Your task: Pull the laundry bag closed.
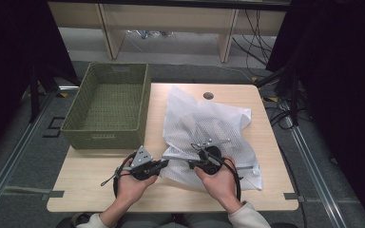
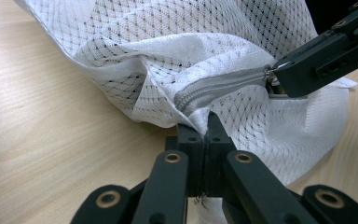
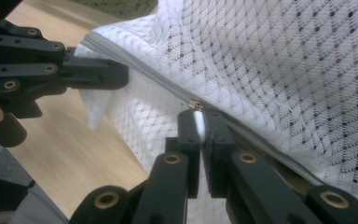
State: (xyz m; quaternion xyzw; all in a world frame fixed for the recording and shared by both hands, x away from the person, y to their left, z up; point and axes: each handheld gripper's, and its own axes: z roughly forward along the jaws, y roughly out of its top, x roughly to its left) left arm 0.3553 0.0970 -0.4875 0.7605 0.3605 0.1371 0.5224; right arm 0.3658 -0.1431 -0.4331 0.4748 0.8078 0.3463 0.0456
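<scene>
My left tool (image 2: 204, 133) pinches the mesh bag (image 1: 209, 128) at the zipper's (image 2: 219, 87) end on the counter (image 1: 90, 175); my right tool (image 3: 200, 123) clamps the pull. The zipper runs straight between them, so I'd pull right.

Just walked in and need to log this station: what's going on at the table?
A person is working on a white mesh bag lying on the wooden table beside a green woven basket. The left claw is shut on the bag's fabric at the end of the grey zipper. The right claw is shut on the zipper pull, partway along the track.
</scene>
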